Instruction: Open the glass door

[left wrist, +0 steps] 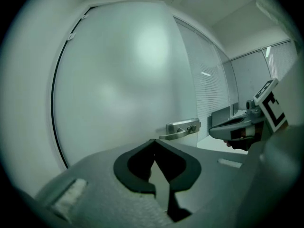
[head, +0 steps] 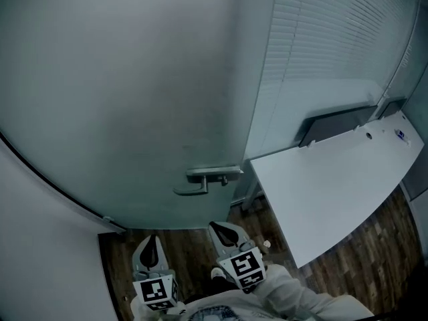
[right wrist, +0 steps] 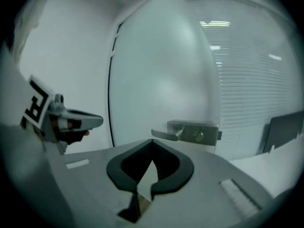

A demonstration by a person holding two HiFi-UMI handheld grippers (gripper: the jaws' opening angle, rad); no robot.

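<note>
The frosted glass door [head: 120,92] stands closed ahead of me, its metal lever handle [head: 200,182] on the right edge pointing left. Both grippers hang low in the head view, short of the door and apart from the handle. The left gripper [head: 152,241] sits below and left of the handle, the right gripper [head: 225,229] just beneath it. The left gripper [left wrist: 153,140] has its jaw tips together with nothing held, and the handle [left wrist: 179,129] lies beyond it. The right gripper [right wrist: 152,141] is likewise shut and empty, the handle [right wrist: 172,134] straight ahead.
A white desk [head: 334,192] stands close on the right of the door, with a dark flat panel [head: 338,122] at its back edge. Slatted blinds [head: 328,39] cover the partition to the right. A pale wall [head: 40,246] borders the left; wooden floor [head: 190,256] lies below.
</note>
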